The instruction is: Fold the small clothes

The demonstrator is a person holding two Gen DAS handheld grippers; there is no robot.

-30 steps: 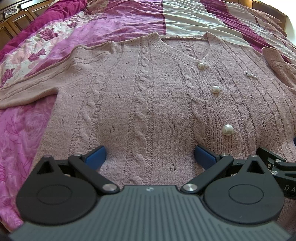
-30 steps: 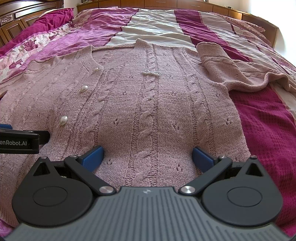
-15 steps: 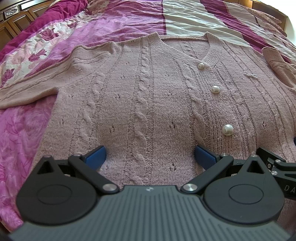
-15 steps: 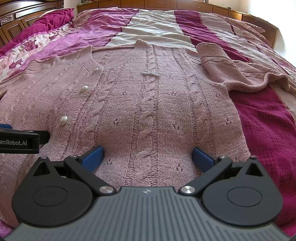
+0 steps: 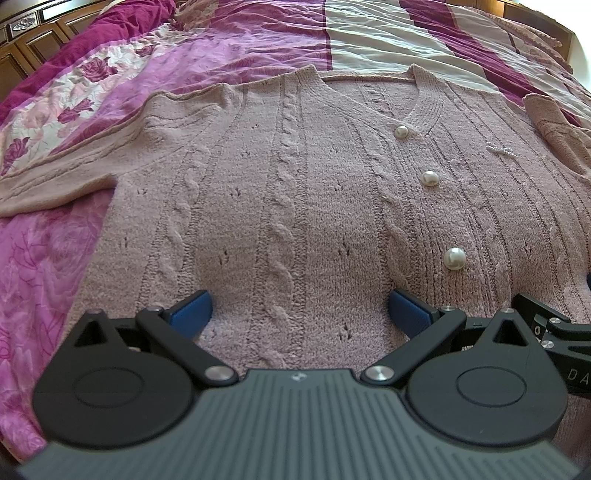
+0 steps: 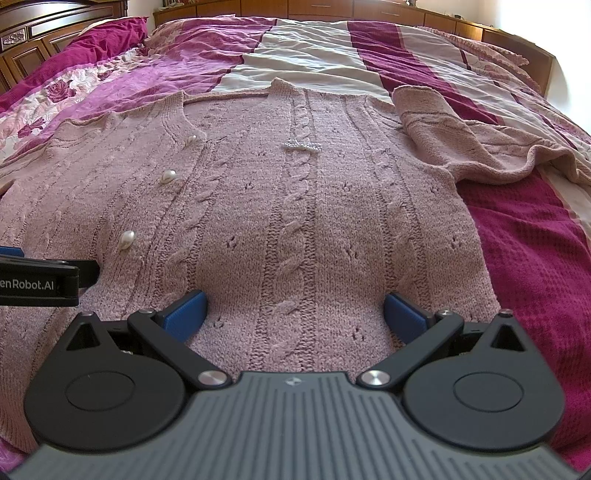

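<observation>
A dusty-pink cable-knit cardigan [image 5: 295, 192] [image 6: 295, 206] with pearl buttons [image 5: 454, 258] lies flat and face up on the bed, neckline at the far side. Its left sleeve [image 5: 55, 177] stretches out to the left; its right sleeve [image 6: 461, 144] lies crumpled at the far right. My left gripper [image 5: 299, 314] is open over the hem's left half, blue fingertips wide apart with only knit between them. My right gripper [image 6: 293, 314] is open over the hem's right half, likewise holding nothing. The left gripper's side [image 6: 40, 282] shows at the right wrist view's left edge.
The bed wears a striped bedspread [image 6: 303, 48] in magenta, cream and floral pink. A dark wooden headboard [image 6: 44, 26] stands at the far left, and wooden drawers [image 6: 332, 7] run along the back wall. Crimson waffle-textured cover [image 6: 535, 258] lies right of the cardigan.
</observation>
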